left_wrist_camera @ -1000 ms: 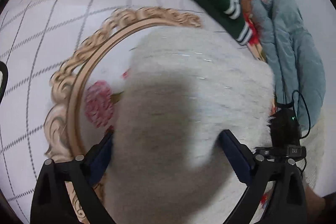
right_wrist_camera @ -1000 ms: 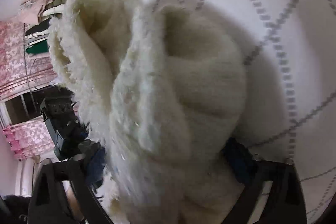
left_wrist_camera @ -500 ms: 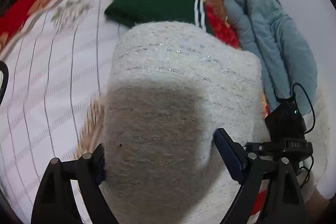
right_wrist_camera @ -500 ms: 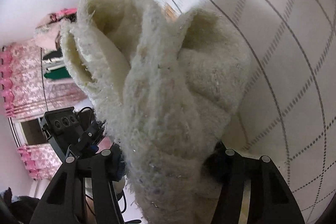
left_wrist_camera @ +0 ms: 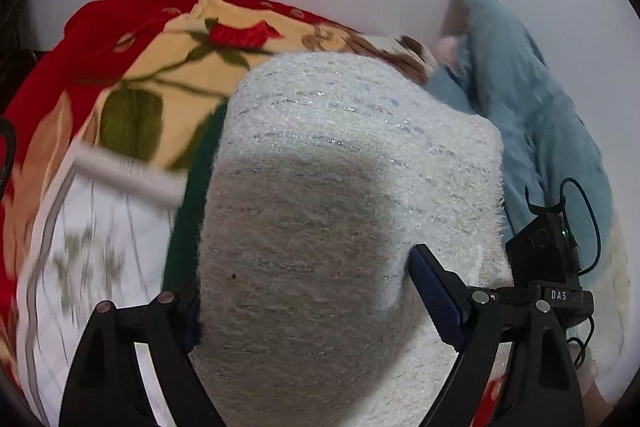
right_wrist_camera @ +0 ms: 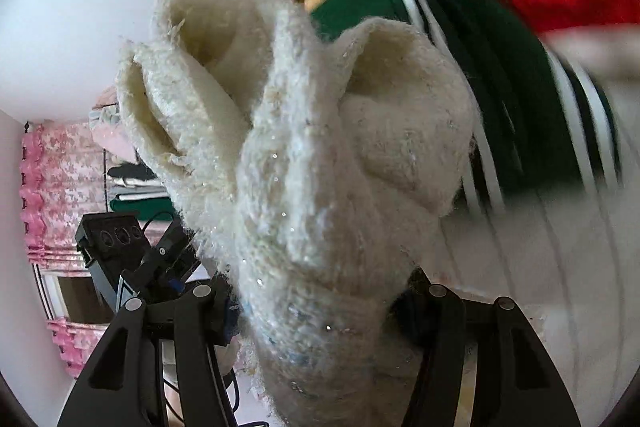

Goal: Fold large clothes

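Note:
A folded cream fuzzy sweater (left_wrist_camera: pixel 340 195) fills the middle of the left wrist view, held up above the bed. My left gripper (left_wrist_camera: pixel 312 299) is shut on its near edge, blue pads pressing both sides. In the right wrist view the same sweater (right_wrist_camera: pixel 320 155) shows its bunched layered end. My right gripper (right_wrist_camera: pixel 320 311) is shut on that end. The other gripper (right_wrist_camera: pixel 120 247) shows at lower left behind the sweater.
A folded dark green garment with white stripes (right_wrist_camera: pixel 480 75) lies on the bed beyond the sweater. A red and yellow floral blanket (left_wrist_camera: pixel 152 59) lies behind it. A teal garment (left_wrist_camera: pixel 540 115) is heaped against the wall at right. White quilted bedcover (left_wrist_camera: pixel 80 247) below.
Both grippers have carried the folded sweater up and forward across the bed, from over the quilted cover towards the green garment and red blanket. The grip on the sweater is unchanged.

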A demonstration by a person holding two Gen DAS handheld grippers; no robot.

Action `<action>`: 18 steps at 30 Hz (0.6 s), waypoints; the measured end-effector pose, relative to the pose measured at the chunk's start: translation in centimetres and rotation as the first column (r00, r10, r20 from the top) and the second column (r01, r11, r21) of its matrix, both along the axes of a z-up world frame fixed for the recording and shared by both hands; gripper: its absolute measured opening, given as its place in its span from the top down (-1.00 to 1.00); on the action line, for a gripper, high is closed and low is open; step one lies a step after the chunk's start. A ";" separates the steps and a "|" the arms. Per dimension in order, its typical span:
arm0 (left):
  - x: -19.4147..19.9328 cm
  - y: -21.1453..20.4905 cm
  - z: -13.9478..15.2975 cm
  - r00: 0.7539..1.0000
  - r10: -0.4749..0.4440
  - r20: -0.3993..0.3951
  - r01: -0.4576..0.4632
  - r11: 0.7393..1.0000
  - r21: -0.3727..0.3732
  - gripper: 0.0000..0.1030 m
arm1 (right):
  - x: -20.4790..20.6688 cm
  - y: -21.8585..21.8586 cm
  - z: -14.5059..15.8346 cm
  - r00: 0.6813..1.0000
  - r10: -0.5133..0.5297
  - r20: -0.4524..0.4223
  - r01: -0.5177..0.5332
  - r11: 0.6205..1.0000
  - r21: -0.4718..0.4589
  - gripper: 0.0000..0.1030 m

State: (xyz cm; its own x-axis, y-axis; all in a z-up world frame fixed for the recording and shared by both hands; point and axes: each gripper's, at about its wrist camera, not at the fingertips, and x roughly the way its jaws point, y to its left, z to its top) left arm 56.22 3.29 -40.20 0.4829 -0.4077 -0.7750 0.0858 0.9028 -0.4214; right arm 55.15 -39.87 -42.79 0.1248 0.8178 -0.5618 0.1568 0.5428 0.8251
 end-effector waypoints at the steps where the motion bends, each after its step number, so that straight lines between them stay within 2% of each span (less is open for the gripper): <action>1: 2.2 0.1 -0.5 1.000 0.002 -0.003 -0.002 1.000 0.011 -0.69 | 2.3 0.2 -0.4 1.000 -0.001 -0.001 0.001 1.000 -0.002 -0.20; 4: 7.6 0.3 -3.1 0.999 0.002 -0.041 -0.001 1.000 0.026 -0.68 | 9.7 1.3 -2.8 1.000 0.003 -0.030 -0.004 1.000 -0.011 -0.20; 6: 10.3 0.6 -5.9 0.996 0.004 -0.089 0.001 0.999 0.049 -0.68 | 14.3 2.1 -5.4 0.998 0.010 -0.061 -0.012 0.999 -0.031 -0.20; 8: 11.5 0.7 -7.9 0.994 -0.005 -0.107 0.014 0.996 0.091 -0.69 | 16.4 3.0 -7.3 0.994 0.010 -0.105 -0.017 0.998 -0.066 -0.20; 10: 11.8 0.7 -8.4 0.995 -0.018 -0.101 0.028 0.995 0.100 -0.75 | 18.0 3.1 -8.2 0.992 0.014 -0.129 -0.025 0.996 -0.086 -0.34; 13: 11.5 0.9 -7.6 0.994 -0.026 -0.111 0.037 0.994 0.104 -0.75 | 18.3 3.0 -7.1 0.993 0.023 -0.120 -0.044 0.982 -0.181 -0.58; 14: 11.1 0.9 -7.1 0.994 -0.018 -0.108 0.032 0.992 0.122 -0.75 | 18.1 2.9 -6.6 0.994 0.028 -0.109 -0.051 0.975 -0.215 -0.61; 15: 10.5 0.8 -6.5 0.996 -0.009 -0.093 0.022 0.989 0.145 -0.75 | 17.4 2.6 -6.2 0.995 0.031 -0.096 -0.055 0.964 -0.260 -0.71; 16: 9.8 0.7 -5.8 0.997 0.009 -0.070 0.004 0.984 0.177 -0.74 | 16.9 3.4 -4.6 0.997 0.032 -0.071 -0.054 0.941 -0.335 -0.80; 18: 7.9 0.3 -4.3 0.999 0.031 -0.028 -0.023 0.968 0.250 -0.75 | 16.1 3.2 -2.5 0.999 0.043 -0.020 -0.047 0.894 -0.446 -0.80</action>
